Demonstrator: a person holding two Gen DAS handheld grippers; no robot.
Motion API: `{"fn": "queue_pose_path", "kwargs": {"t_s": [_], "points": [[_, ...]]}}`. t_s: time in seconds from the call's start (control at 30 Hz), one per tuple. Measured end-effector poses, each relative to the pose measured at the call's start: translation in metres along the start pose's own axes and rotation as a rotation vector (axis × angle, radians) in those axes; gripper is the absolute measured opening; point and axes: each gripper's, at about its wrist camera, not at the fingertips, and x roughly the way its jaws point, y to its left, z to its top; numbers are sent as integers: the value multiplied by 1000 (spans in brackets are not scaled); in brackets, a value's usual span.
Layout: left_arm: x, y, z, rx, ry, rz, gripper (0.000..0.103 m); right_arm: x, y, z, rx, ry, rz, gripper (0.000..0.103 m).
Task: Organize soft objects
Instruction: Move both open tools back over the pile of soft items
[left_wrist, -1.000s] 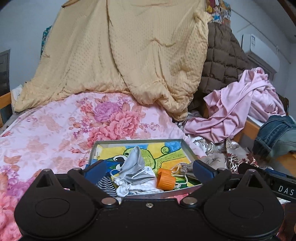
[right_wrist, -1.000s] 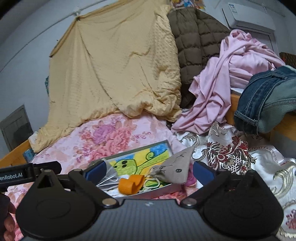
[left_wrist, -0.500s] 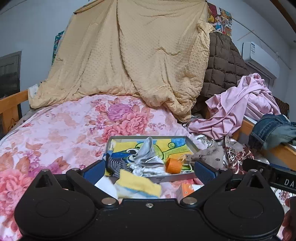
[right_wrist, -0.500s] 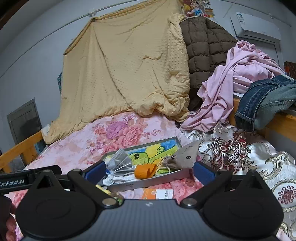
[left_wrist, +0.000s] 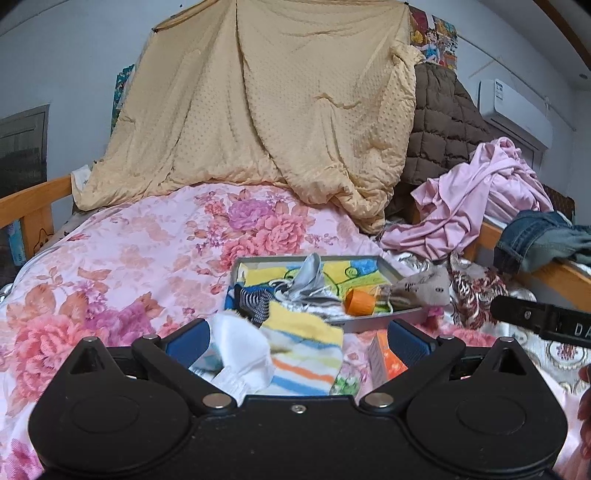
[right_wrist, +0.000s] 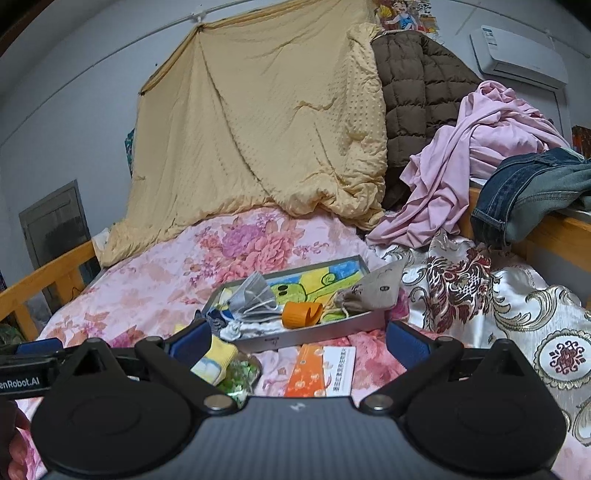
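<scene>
Where left gripper (left_wrist: 297, 338) looms, striped sock (left_wrist: 304, 354) partly hides.

Right gripper (right_wrist: 297, 341) wide open over the floral bedspread (right_wrist: 147, 280), tray (right_wrist: 314, 332) with grey mask (right_wrist: 253, 293) just beyond, orange box (right_wrist: 321, 371) nearer.

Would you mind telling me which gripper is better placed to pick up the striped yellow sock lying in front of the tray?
Left. The left gripper is open with the striped yellow sock lying between its fingers; for the right gripper, it sits off by its left finger.
</scene>
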Motion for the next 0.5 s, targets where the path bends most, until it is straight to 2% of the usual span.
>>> {"fn": "queue_pose_path", "kwargs": {"t_s": [0.13,0.5], "points": [[-5,9,-8,20,30,0,102,-1,10,-6,-45,22,4,103],[-11,40,-25,126,185,-9,102,4,35,-15,-161,81,34,103]]}}
